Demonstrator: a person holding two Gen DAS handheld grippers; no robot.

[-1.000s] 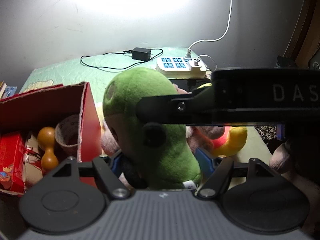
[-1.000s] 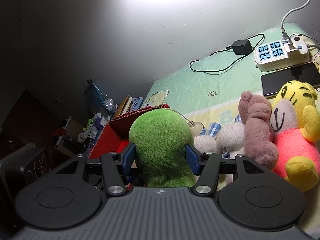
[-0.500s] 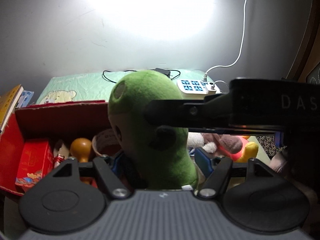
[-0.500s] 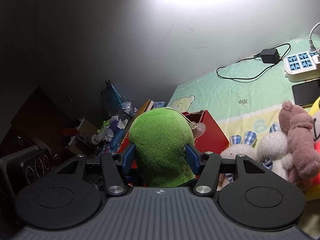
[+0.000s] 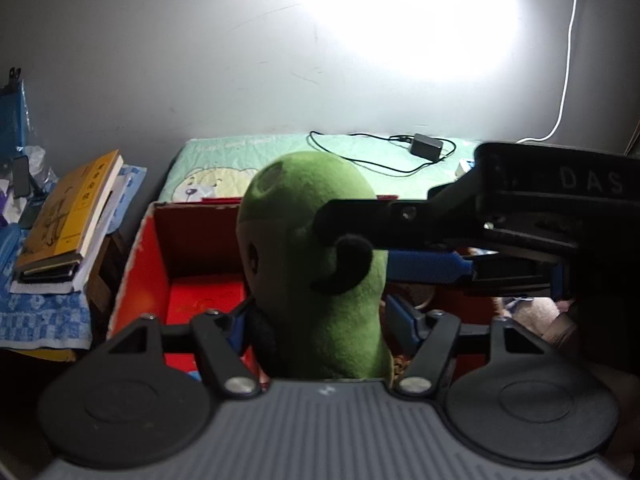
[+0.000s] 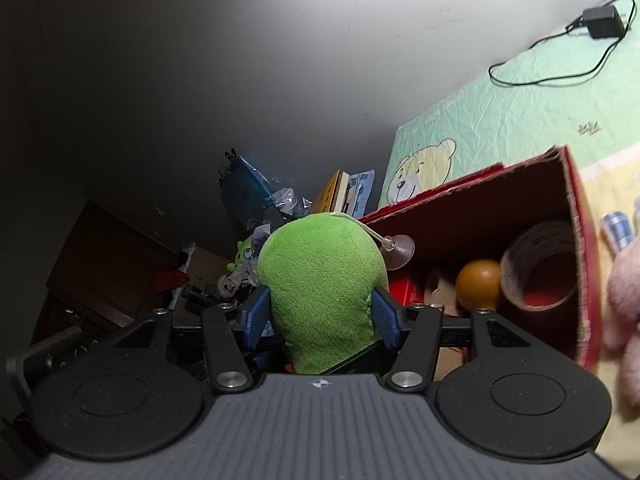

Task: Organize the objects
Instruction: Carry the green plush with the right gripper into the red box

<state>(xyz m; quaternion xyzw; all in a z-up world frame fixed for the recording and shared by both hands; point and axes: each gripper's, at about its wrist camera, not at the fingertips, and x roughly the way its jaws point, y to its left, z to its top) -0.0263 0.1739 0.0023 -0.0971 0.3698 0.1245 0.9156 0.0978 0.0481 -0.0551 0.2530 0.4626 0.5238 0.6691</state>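
Both claws clamp green plush toy: left claw grips lower body, right claw squeezes head between blue pads. Toy held upright above open red box on bed; tape roll inside.

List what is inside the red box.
In the red box: a tape roll, an orange ball-ended object and a red inner floor. The green plush and both hand-held grippers hide the rest.
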